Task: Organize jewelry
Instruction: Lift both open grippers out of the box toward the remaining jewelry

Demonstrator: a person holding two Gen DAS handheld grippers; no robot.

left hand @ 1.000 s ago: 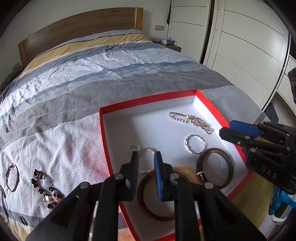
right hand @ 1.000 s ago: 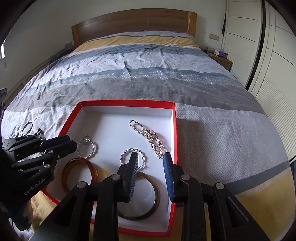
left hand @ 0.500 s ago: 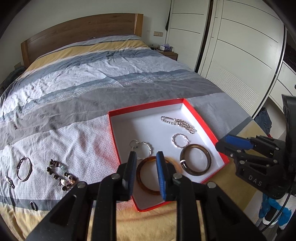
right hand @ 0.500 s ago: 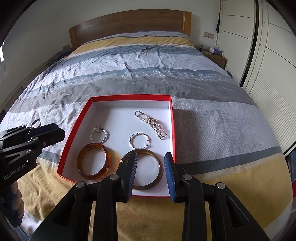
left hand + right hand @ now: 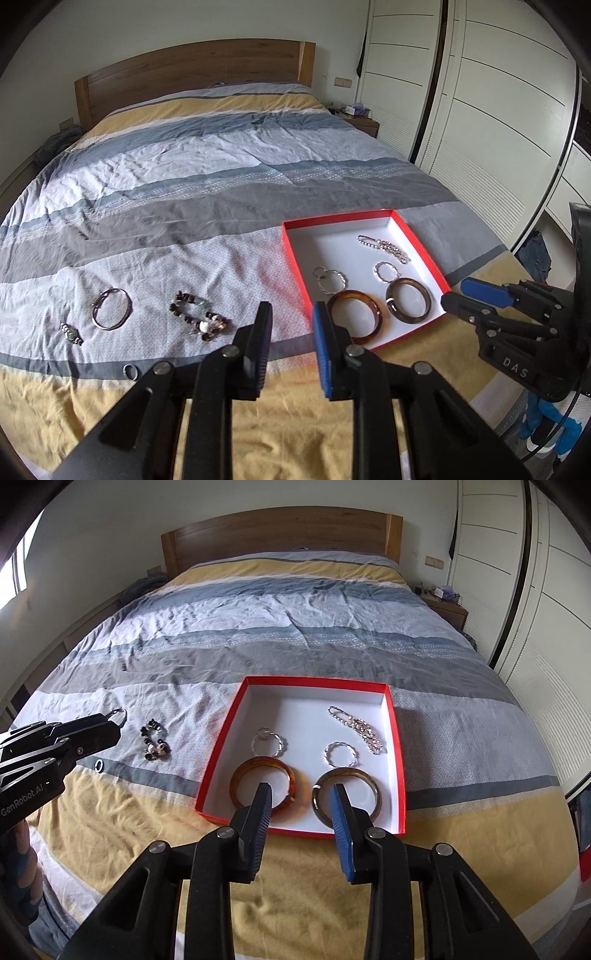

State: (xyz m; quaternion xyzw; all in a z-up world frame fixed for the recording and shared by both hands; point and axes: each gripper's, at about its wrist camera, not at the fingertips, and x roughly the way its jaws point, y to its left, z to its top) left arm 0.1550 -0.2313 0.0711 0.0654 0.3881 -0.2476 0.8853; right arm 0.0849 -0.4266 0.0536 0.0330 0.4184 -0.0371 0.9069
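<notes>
I am holding both tongs above the near edge of the bed (image 5: 229,177); my left tongs (image 5: 290,317) are standing apart and empty, and my right tongs (image 5: 301,794) are opening with nothing between them. Just beyond, the red box (image 5: 397,746) is already carrying bangles and chains. Further left, the beaded bracelet (image 5: 197,317), silver bangle (image 5: 110,308), small ring (image 5: 129,370) and watch (image 5: 71,332) are still lying loose. I am risking pinching the soft cover along with the thin ring, or dropping slippery beads short of the box.

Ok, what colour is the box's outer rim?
Red, with a white inside; the box shows best in the right wrist view.
</notes>
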